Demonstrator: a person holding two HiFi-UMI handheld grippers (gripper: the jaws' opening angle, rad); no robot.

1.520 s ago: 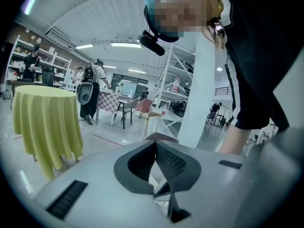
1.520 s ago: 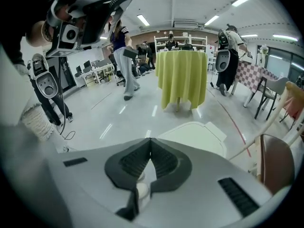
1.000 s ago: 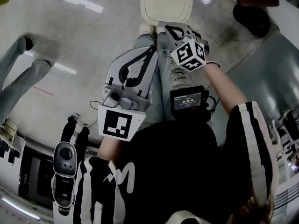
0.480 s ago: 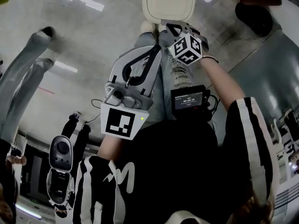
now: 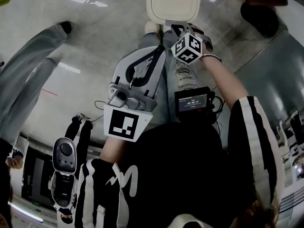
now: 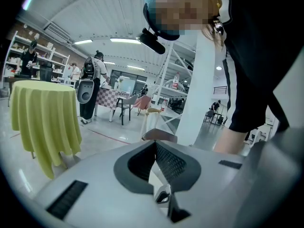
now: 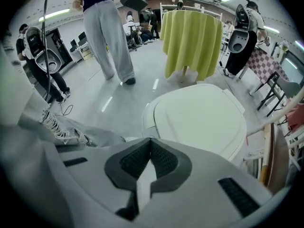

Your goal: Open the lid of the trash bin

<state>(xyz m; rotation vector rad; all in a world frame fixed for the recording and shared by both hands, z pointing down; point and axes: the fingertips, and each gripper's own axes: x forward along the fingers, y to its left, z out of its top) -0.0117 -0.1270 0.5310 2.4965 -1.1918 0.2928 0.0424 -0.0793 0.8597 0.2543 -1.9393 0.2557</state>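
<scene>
Cream-white trash bin sits just ahead of the right gripper, lid flat down, so no telling what's inside. Right gripper's jaws are pinched together on nothing. Left gripper, further back beside it, same deal.

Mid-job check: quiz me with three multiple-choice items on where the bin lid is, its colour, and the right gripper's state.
1. Where is the lid?
A) ahead of the right gripper
B) far off to its left
C) out of its view

2. Lid colour?
A) red
B) cream
C) black

3. Right jaws?
A) wide apart
B) shut on the lid
C) together, empty

Answers: 1 A, as the right gripper view shows the lid just beyond the jaw tips. 2 B, as it looks cream in both the head view and the right gripper view. 3 C, as the pads meet with nothing between them.
</scene>
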